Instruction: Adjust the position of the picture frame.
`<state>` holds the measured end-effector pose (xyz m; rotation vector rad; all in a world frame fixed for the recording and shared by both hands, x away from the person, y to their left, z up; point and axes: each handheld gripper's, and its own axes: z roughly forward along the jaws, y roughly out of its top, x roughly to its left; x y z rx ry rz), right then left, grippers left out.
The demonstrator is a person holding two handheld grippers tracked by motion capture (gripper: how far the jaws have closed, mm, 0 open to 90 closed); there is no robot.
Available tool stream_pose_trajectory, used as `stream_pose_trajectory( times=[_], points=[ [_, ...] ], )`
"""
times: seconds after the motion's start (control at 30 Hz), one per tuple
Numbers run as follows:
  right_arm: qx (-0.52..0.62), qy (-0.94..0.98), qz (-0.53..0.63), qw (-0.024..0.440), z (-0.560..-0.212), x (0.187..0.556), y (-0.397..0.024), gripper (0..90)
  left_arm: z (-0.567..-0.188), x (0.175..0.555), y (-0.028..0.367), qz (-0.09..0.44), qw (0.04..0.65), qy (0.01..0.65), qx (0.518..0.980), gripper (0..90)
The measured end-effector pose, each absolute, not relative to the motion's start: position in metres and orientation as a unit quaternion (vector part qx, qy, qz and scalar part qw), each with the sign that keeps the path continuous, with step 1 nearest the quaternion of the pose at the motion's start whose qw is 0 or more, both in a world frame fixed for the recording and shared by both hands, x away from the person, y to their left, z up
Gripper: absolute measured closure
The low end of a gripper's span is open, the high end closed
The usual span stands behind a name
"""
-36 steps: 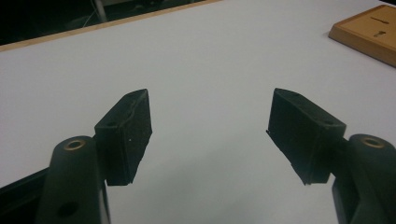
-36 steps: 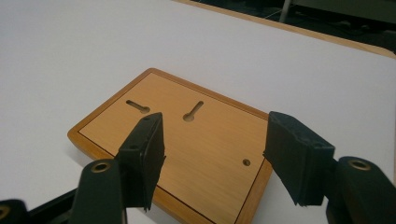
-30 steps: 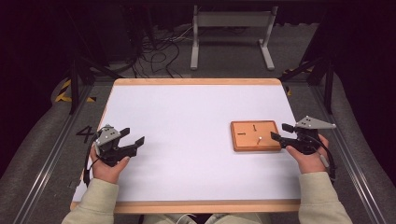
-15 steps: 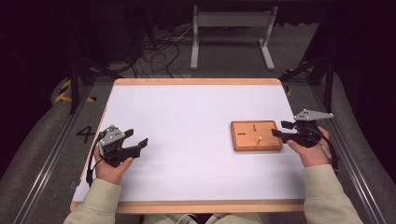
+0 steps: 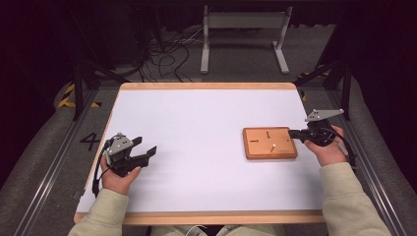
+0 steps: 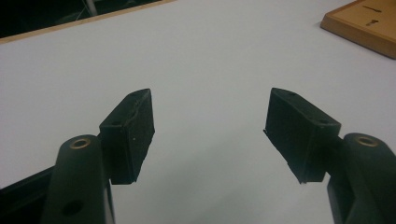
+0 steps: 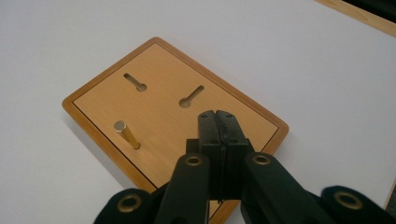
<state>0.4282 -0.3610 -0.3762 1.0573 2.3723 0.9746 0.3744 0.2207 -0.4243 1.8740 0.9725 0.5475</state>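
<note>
A flat wooden board (image 5: 269,142) lies on the white table (image 5: 206,118) at the right. It has two keyhole slots (image 7: 135,82) and one brass peg (image 7: 126,133) standing upright in it. My right gripper (image 5: 291,132) hovers at the board's right edge. Its jaws have just been closing and now stand shut with nothing between them, tips over the board (image 7: 154,107) in the right gripper view (image 7: 218,116). My left gripper (image 5: 147,152) rests low at the table's left, open and empty (image 6: 210,126). The board's corner (image 6: 369,23) shows far off in the left gripper view.
The table has a wooden rim (image 5: 206,86). Beyond its far edge stand a metal frame (image 5: 243,34) and loose cables (image 5: 162,54) on the dark floor. Metal rails (image 5: 54,162) run along both sides of the table.
The right gripper's jaws have closed together, and that hand has shifted a little toward the far side and risen slightly. The left hand has stayed put.
</note>
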Motion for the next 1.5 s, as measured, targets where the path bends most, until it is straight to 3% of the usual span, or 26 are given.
stream_pose_trajectory(
  times=[0.73,1.5],
  points=[
    [0.459,0.818,0.298,0.178,-0.395,0.464,-0.376,90.0,-0.426,0.375,0.222,0.22,0.458,0.399,0.763,33.7],
    [0.493,0.826,0.219,0.162,-0.417,0.476,-0.371,90.0,-0.428,0.377,0.222,0.215,0.455,0.402,0.765,33.6]
  ],
)
